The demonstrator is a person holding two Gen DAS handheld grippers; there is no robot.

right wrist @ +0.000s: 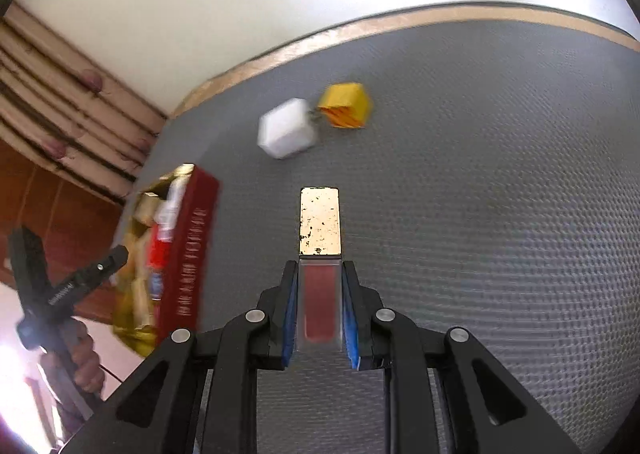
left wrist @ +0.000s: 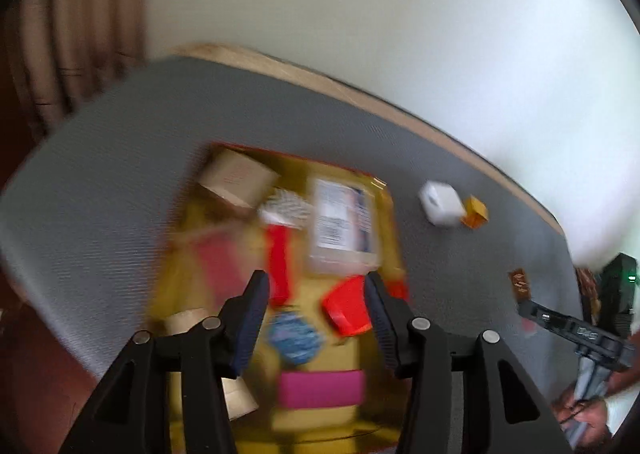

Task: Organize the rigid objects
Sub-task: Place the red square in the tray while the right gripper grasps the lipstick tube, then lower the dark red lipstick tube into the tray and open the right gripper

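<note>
Right gripper (right wrist: 320, 278): clamped on a slim clear bottle (right wrist: 320, 302) of reddish content with a worn gold cap (right wrist: 319, 221); the cap is seen jutting forward past the fingertips, above the grey table (right wrist: 500, 193).
Left gripper (left wrist: 316, 306): jaws apart, nothing pressed between them; it is held above the gold-lined box (left wrist: 384, 221).
Box contents: a red piece (left wrist: 346, 306) is seen just inside the right finger, a blue round item (left wrist: 294, 336) and a pink block (left wrist: 320, 388) between and below the fingers.
Loose items: a white cube (right wrist: 286, 128) and a yellow cube (right wrist: 347, 105) are seen side by side on the table, beyond the bottle, well apart from both grippers.
</note>
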